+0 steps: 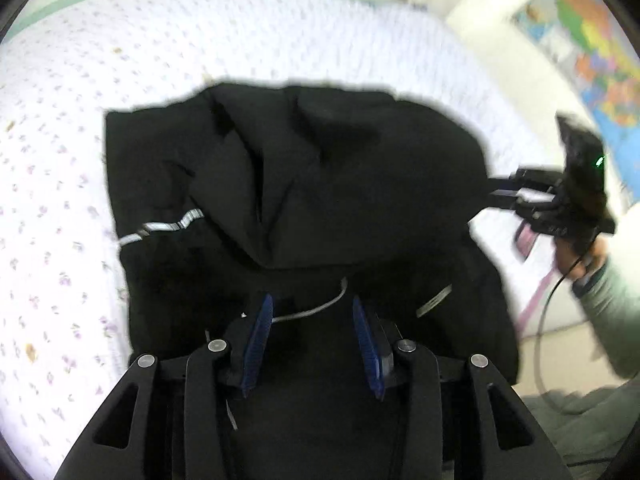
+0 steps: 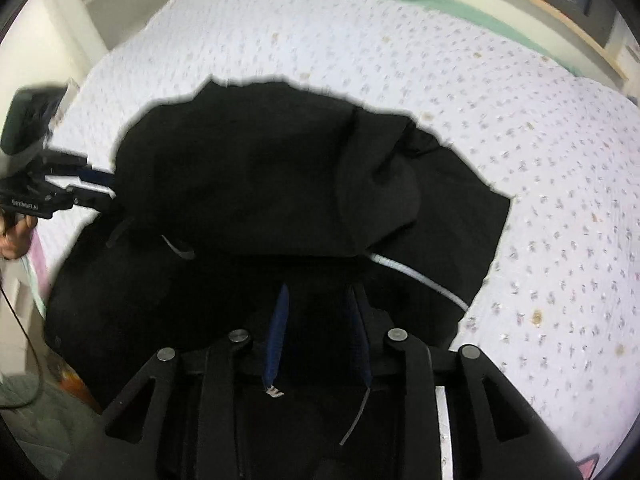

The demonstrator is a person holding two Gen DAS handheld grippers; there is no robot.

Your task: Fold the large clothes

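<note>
**Black garment heaped on the bed, both grippers parted above its near edge**

A black garment (image 1: 304, 184), which looks like a hooded jacket or sweatshirt, lies in a rumpled, partly folded heap on the bed (image 1: 72, 128). The bed carries a white quilted cover sprinkled with small purple flowers. The garment sits toward the bed's near edge, with its lower part running under both cameras. A fold of cloth lies doubled over the top of the pile. A pale reflective stripe (image 1: 160, 228) crosses its left side in the left wrist view, and a white drawcord (image 1: 316, 310) curves across the cloth just ahead of the left gripper (image 1: 312, 312).

The left gripper points down at the garment with its blue-padded fingers (image 1: 260, 332) spread apart. The drawcord runs across the gap between them, and nothing is pinched. The right gripper (image 2: 320, 308) likewise hangs over the black cloth, its fingers (image 2: 278, 332) parted with only dark fabric seen beyond the gap; whether they touch the cloth cannot be told. A second white cord (image 2: 420, 280) lies on the garment to its right.

Each camera catches the other gripper at the side of the heap, held by a hand (image 1: 580, 256) in a pale green sleeve (image 1: 616, 312). A coloured map poster (image 1: 592, 52) hangs on the far wall.
</note>
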